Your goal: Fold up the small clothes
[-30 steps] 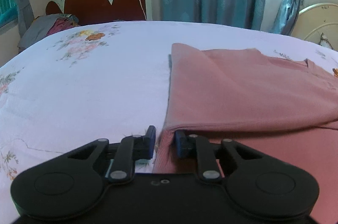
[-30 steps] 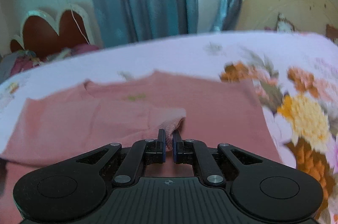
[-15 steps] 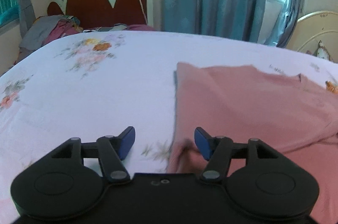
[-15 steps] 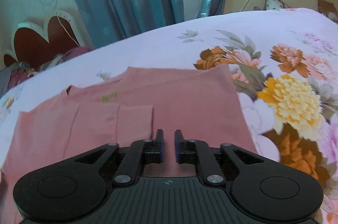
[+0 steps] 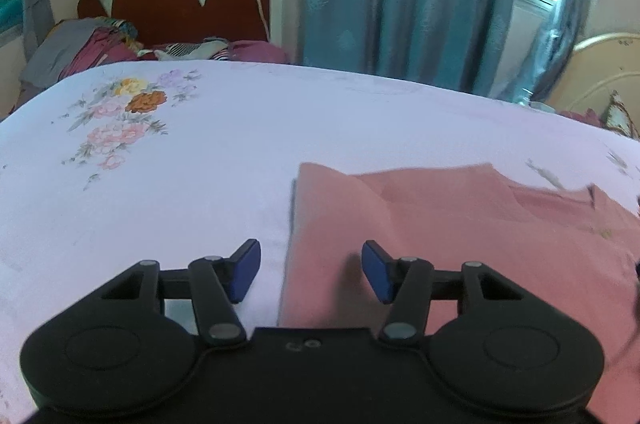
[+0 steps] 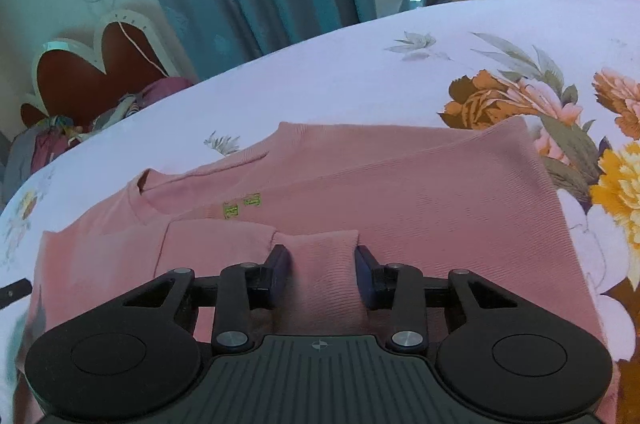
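1. The left claw (image 5: pixel 311 270) stood apart over the pink ribbed knit top's (image 6: pixel 420 192) folded edge, its jaws just narrowing, gripping nothing.
2. The right claw (image 6: pixel 322 274) straddled the folded-in sleeve cuff (image 6: pixel 320 256), apparently released.
3. The top lay flat on the floral bedsheet (image 5: pixel 200 160), awaiting its next fold.
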`<move>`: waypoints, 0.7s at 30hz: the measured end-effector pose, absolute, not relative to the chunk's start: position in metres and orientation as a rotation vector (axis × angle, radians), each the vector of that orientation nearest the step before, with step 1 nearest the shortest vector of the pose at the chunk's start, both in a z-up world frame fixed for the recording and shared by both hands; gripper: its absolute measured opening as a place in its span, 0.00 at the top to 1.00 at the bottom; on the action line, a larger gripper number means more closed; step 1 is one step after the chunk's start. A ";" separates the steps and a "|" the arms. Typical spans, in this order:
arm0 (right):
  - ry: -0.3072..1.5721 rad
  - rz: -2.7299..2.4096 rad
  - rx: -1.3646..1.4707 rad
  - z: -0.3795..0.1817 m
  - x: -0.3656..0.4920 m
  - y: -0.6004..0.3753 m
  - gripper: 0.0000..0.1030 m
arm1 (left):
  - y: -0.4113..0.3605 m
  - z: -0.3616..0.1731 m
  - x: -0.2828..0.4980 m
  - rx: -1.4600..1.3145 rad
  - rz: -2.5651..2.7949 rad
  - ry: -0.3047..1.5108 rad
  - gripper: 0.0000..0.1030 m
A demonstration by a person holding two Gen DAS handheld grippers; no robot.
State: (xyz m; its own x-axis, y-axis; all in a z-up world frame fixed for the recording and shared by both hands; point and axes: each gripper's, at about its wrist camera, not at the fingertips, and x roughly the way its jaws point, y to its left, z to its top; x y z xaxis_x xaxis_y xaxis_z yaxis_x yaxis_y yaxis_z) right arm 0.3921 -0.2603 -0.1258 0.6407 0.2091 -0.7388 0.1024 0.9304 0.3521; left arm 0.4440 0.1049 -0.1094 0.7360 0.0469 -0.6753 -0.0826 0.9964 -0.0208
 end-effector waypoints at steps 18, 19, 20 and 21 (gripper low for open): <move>0.798 -0.036 0.203 -0.126 0.371 -0.264 0.99 | 0.104 -0.139 0.483 -0.049 0.113 0.772 0.46; 0.815 -0.039 0.224 -0.131 0.372 -0.267 0.99 | 0.103 -0.139 0.483 -0.041 0.116 0.769 0.46; 0.809 -0.047 0.237 -0.130 0.372 -0.269 0.99 | 0.101 -0.138 0.482 -0.040 0.119 0.769 0.47; 0.802 -0.050 0.256 -0.127 0.371 -0.272 0.99 | 0.101 -0.136 0.482 -0.049 0.115 0.770 0.48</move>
State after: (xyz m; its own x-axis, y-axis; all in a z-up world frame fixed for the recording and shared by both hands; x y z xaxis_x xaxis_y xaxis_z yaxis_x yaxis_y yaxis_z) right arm 0.3707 -0.2724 -0.1270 0.6961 0.0526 -0.7160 0.1411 0.9678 0.2083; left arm 0.4816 0.1009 -0.1355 0.7121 0.0860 -0.6968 -0.1222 0.9925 -0.0024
